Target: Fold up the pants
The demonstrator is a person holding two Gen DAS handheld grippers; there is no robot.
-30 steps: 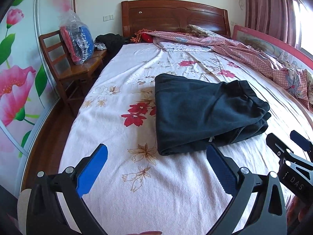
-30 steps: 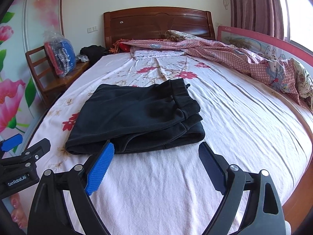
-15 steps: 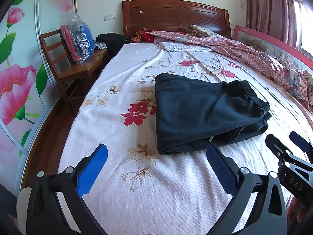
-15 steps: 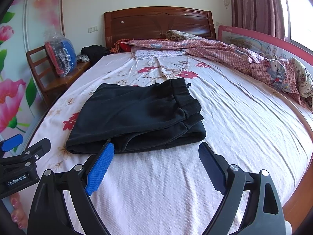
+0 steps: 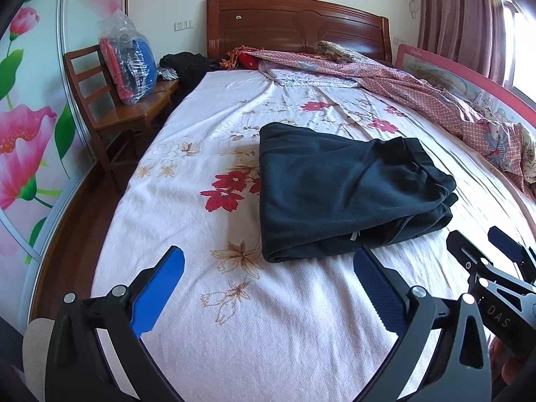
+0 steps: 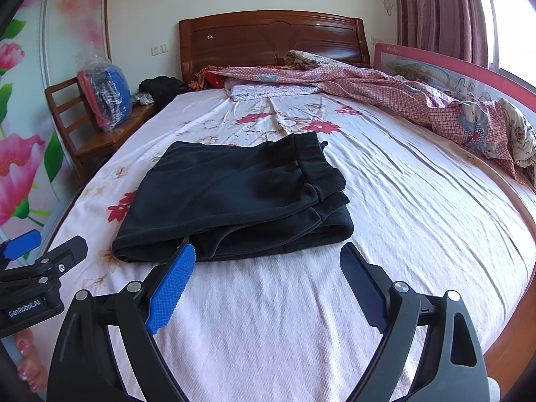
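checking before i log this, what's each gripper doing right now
Left gripper: open, holding nothing, short of the folded pants.
Right gripper: open, holding nothing, just short of the pants.

Pants: folded, on the bed, mid-mattress. Quilt: behind and right. Chair: left of bed, bag on it.

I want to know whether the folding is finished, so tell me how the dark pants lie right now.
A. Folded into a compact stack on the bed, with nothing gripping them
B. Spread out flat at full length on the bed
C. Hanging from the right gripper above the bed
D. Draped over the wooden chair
A: the pants lie in folded layers on the bed sheet, and both the left gripper and the right gripper stand open short of them.
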